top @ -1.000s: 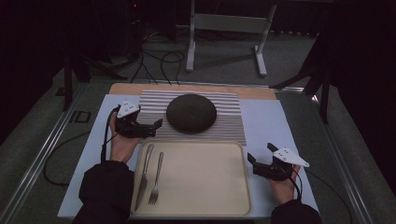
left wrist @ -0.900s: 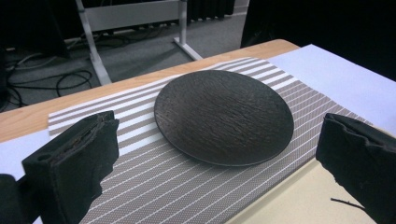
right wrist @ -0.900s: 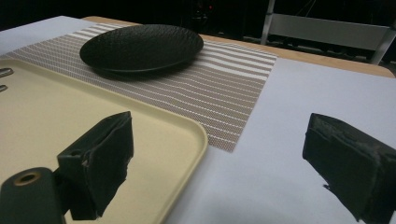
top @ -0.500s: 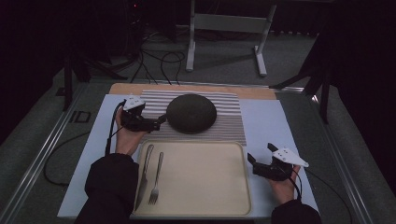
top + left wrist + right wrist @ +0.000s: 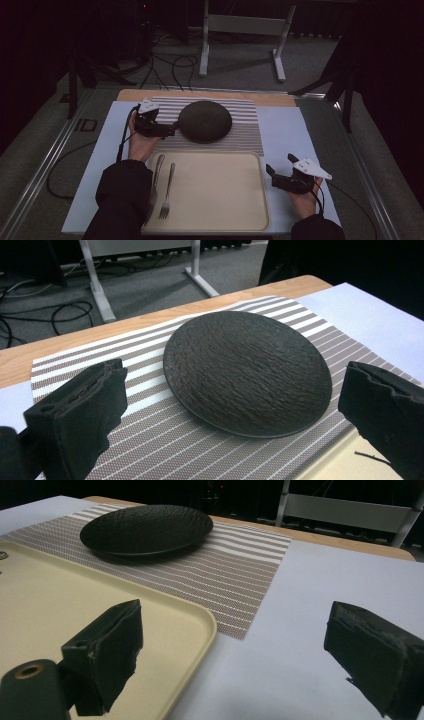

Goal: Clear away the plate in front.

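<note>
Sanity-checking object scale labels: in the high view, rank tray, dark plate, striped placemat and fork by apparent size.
1. Tray, though the striped placemat looks close to it and is partly covered, so that order is unsure.
2. Striped placemat.
3. Dark plate.
4. Fork.

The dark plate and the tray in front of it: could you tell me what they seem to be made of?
The dark plate looks like matte stoneware or slate-look ceramic: its surface is finely ridged and dull, though plastic cannot be ruled out. The tray looks like smooth cream plastic, with a rounded, raised rim and a faint sheen.
</note>
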A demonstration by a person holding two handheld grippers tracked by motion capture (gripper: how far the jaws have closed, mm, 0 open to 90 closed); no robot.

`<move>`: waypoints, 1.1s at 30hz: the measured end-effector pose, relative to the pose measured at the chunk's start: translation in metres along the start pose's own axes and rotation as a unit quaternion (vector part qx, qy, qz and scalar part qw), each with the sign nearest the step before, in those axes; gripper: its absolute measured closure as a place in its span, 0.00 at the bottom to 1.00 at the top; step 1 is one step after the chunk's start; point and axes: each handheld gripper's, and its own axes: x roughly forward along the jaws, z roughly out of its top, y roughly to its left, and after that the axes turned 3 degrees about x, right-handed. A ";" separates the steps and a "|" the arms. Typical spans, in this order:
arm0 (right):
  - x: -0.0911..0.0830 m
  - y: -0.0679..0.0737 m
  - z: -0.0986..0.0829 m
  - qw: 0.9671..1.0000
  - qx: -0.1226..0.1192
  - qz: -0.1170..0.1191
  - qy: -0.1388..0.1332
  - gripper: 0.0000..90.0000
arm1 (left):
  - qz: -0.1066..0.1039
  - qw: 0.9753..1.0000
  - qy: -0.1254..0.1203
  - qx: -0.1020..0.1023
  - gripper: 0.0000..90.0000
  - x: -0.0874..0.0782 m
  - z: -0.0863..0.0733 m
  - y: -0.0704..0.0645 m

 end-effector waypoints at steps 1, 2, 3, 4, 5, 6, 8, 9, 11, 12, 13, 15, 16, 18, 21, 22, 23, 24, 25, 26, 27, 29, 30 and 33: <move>0.000 0.000 0.000 1.000 0.000 0.000 0.000 0.10 | -0.002 1.000 0.000 -0.002 0.00 0.002 0.000 0.000; 0.000 0.000 0.000 1.000 0.000 0.000 0.000 0.10 | -0.002 1.000 0.003 0.001 0.00 0.004 0.001 0.001; 0.000 0.000 0.000 1.000 0.000 0.000 0.000 0.10 | -0.001 1.000 0.005 0.004 0.00 0.005 0.002 0.001; 0.000 0.000 0.000 1.000 0.000 0.000 -0.001 0.10 | -0.001 1.000 0.007 0.006 0.00 0.007 0.002 0.002; 0.000 0.000 0.000 1.000 0.000 0.000 0.000 0.10 | -0.001 1.000 0.007 0.006 0.00 0.008 0.003 0.002; 0.000 0.000 0.000 1.000 0.001 0.001 -0.001 0.10 | 0.001 1.000 0.008 0.004 0.00 0.010 0.004 0.003; 0.000 0.000 0.000 1.000 0.001 0.000 -0.001 0.10 | 0.003 1.000 0.010 0.003 0.00 0.013 0.004 0.006; 0.000 -0.001 0.000 1.000 0.002 0.001 -0.001 0.10 | 0.005 1.000 0.013 0.000 0.00 0.015 0.003 0.008; 0.000 -0.001 0.000 1.000 0.002 0.001 0.000 0.10 | 0.005 1.000 0.016 -0.009 0.00 0.020 0.002 0.011; 0.000 -0.001 0.000 1.000 0.002 0.001 0.000 0.10 | 0.006 1.000 0.020 -0.013 0.00 0.022 0.001 0.013; 0.000 -0.001 0.000 1.000 0.002 0.001 -0.001 0.10 | 0.006 1.000 0.024 -0.016 0.00 0.025 0.000 0.015; 0.000 -0.001 0.000 1.000 0.002 0.000 -0.001 0.10 | 0.005 0.999 0.031 -0.024 0.00 0.031 -0.001 0.017; 0.000 -0.001 0.000 1.000 0.002 0.001 -0.001 0.10 | 0.004 0.999 0.036 -0.027 0.00 0.034 -0.002 0.018; 0.000 -0.001 0.000 1.000 0.003 0.000 -0.001 0.10 | 0.003 0.999 0.043 -0.033 0.00 0.040 -0.003 0.019; 0.000 -0.002 0.000 1.000 0.002 0.001 -0.001 0.10 | 0.004 0.998 0.049 -0.047 0.00 0.048 -0.004 0.019; 0.000 -0.001 0.000 1.000 0.002 0.001 -0.001 0.10 | 0.004 0.997 0.048 -0.055 0.00 0.050 -0.005 0.019; 0.000 -0.001 0.000 1.000 0.002 0.001 -0.001 0.10 | 0.003 0.997 0.048 -0.061 0.00 0.053 -0.006 0.019; 0.000 -0.001 0.000 1.000 0.002 0.001 -0.001 0.10 | 0.004 0.997 0.051 -0.063 0.00 0.055 -0.006 0.019; 0.000 -0.001 0.000 1.000 0.003 0.001 -0.001 0.10 | 0.005 0.996 0.054 -0.065 0.00 0.058 -0.007 0.018; 0.000 -0.001 0.000 1.000 0.003 0.001 -0.002 0.10 | 0.007 0.996 0.061 -0.067 0.00 0.061 -0.007 0.018; 0.000 -0.001 0.000 1.000 0.003 0.001 -0.002 0.10 | 0.007 0.996 0.061 -0.067 0.00 0.061 -0.007 0.018; 0.000 -0.002 0.000 1.000 0.005 0.002 -0.003 0.10 | 0.011 0.995 0.070 -0.071 0.00 0.065 -0.010 0.019; 0.000 -0.001 0.000 1.000 0.005 0.003 -0.002 0.10 | 0.010 0.995 0.072 -0.074 0.00 0.067 -0.011 0.020; 0.000 0.000 0.000 1.000 0.004 0.005 -0.001 0.10 | 0.010 0.994 0.077 -0.081 0.00 0.072 -0.014 0.020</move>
